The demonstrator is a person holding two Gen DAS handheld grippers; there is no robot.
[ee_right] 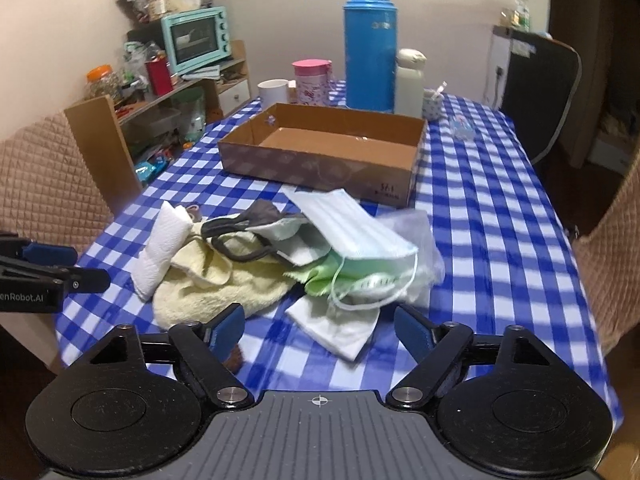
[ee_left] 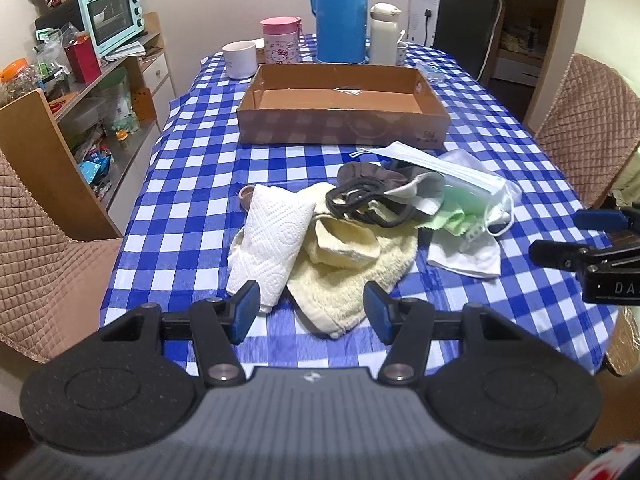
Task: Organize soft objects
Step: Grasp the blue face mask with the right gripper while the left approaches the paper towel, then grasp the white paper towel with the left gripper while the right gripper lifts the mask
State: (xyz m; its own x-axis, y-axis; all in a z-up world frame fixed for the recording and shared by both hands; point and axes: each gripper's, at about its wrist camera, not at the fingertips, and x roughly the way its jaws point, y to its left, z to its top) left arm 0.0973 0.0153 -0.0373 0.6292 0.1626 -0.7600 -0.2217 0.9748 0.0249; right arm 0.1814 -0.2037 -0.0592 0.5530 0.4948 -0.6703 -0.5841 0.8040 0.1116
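Both claws hang apart with nothing between the pads: left claw [ee_left: 311,306] over the near edge of the yellow towel [ee_left: 352,268], right claw [ee_right: 320,326] just short of the white cloth [ee_right: 340,326]. Soft pile sits mid-worktop [ee_left: 180,184], near side of the empty cardboard box [ee_left: 340,128]. Everything looks light, limp, non-fragile; I'd pinch a raised fold or free corner, since items overlap and may drag neighbours. Paper towel [ee_left: 268,248] runs near-to-far, leaning right. Face mask [ee_right: 352,228] tops the heap, long axis diagonal, far-left to near-right. Dark loops [ee_left: 360,204] may snag.
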